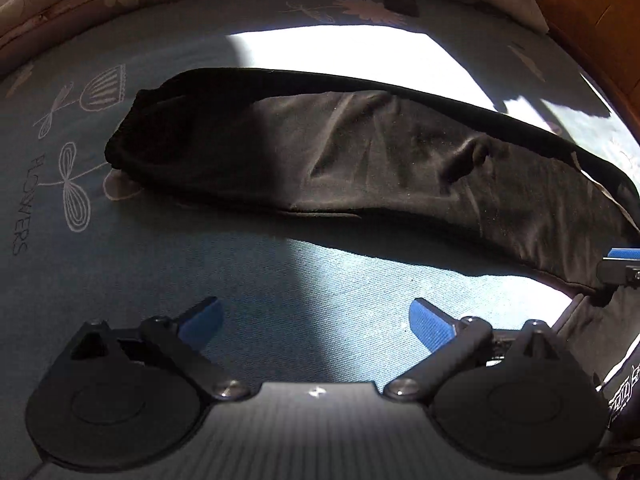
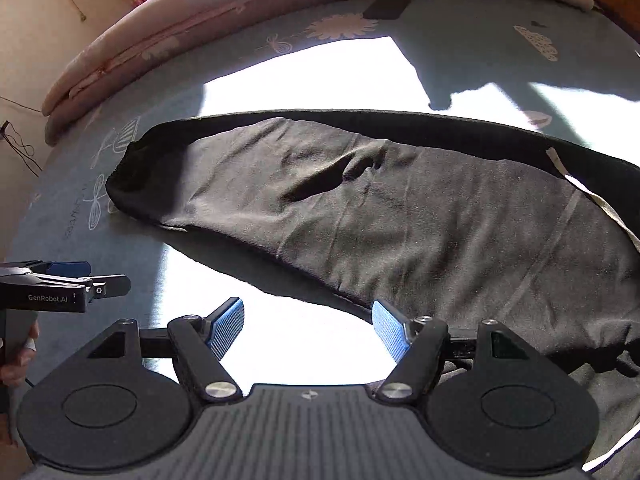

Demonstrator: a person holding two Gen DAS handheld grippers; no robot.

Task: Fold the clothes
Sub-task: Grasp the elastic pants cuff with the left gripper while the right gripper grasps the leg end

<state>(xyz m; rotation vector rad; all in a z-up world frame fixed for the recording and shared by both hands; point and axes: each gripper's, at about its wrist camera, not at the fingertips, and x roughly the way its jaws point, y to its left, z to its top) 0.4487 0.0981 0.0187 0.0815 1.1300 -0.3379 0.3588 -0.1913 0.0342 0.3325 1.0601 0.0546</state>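
A black garment [image 1: 360,160] lies stretched across the blue bed sheet [image 1: 160,264], folded lengthwise, its narrow cuffed end at the left. In the right wrist view the same garment [image 2: 400,216] fills the middle and right, with a pale stripe near its right end. My left gripper [image 1: 316,320] hangs open over bare sheet in front of the garment, nothing between its blue pads. My right gripper [image 2: 308,328] is open too, above sunlit sheet, its right pad just over the garment's near edge. The left gripper [image 2: 68,280] shows side-on at the right wrist view's left edge.
A rolled floral quilt [image 2: 160,44] runs along the far side of the bed. A wooden bed frame [image 1: 592,8] shows at the top right. Bright sunlight [image 2: 320,76] falls across the sheet behind the garment. A person's hand [image 2: 20,356] holds the left gripper.
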